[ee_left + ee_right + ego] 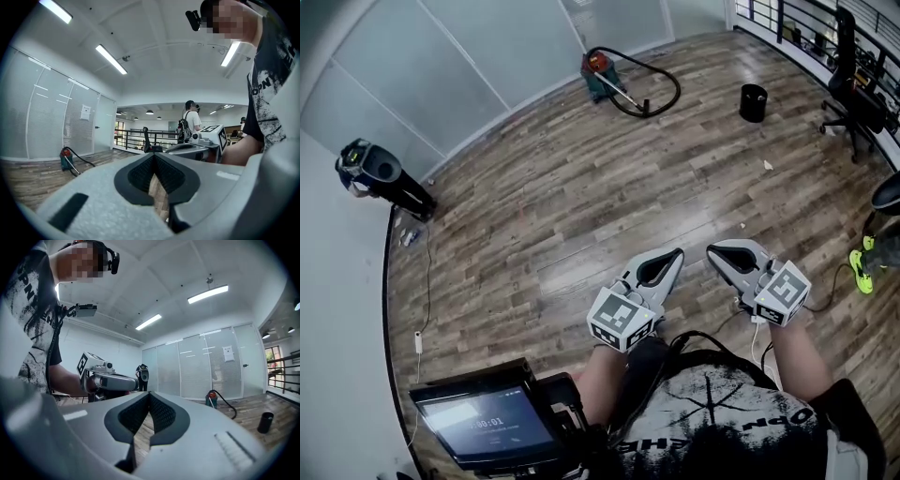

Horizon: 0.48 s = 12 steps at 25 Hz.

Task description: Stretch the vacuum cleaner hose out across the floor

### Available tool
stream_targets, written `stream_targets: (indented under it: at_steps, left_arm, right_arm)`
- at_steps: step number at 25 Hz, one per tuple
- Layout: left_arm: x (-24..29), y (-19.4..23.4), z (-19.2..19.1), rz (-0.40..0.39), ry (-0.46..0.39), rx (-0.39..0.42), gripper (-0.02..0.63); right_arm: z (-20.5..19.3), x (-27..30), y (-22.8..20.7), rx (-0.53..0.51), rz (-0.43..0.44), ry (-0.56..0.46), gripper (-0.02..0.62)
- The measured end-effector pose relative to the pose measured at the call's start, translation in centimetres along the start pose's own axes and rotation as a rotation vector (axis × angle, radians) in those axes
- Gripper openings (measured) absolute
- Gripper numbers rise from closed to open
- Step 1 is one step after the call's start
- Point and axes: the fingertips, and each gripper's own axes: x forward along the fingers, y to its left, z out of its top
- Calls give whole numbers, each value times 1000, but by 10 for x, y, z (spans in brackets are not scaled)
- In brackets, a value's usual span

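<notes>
One black hose point(672, 82) lies curled in a loop on the far side of the wooden floor point(544, 206). It runs from the red-and-green vacuum cleaner point(596, 67) by the glass partition point(487, 56) round to its metal wand point(623, 94), so none of it is stretched out yet. A black bin point(753, 102) stands to its right, with an office chair point(853, 94) further right. A black machine point(380, 178) sits at the floor's left edge. Near me, well apart from the hose, the left tongs point(675, 255) and right tongs point(712, 251) are held side by side, pointing about level toward the far end. Both are pinched together with nothing between them. I judge they're carried closed because there is nothing to grip until I've crossed the floor to the loop's free end.
</notes>
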Motion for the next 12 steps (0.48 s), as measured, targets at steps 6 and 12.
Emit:
stream_targets:
  at_steps: [6, 12]
  left_arm:
    - [2, 67, 2, -19, -25, -21, 0]
    - [-6, 136, -8, -94, -8, -67, 0]
  right_arm:
    - [-1, 51, -28, -13, -35, 38, 6]
    - [8, 129, -50, 6, -73, 52, 6]
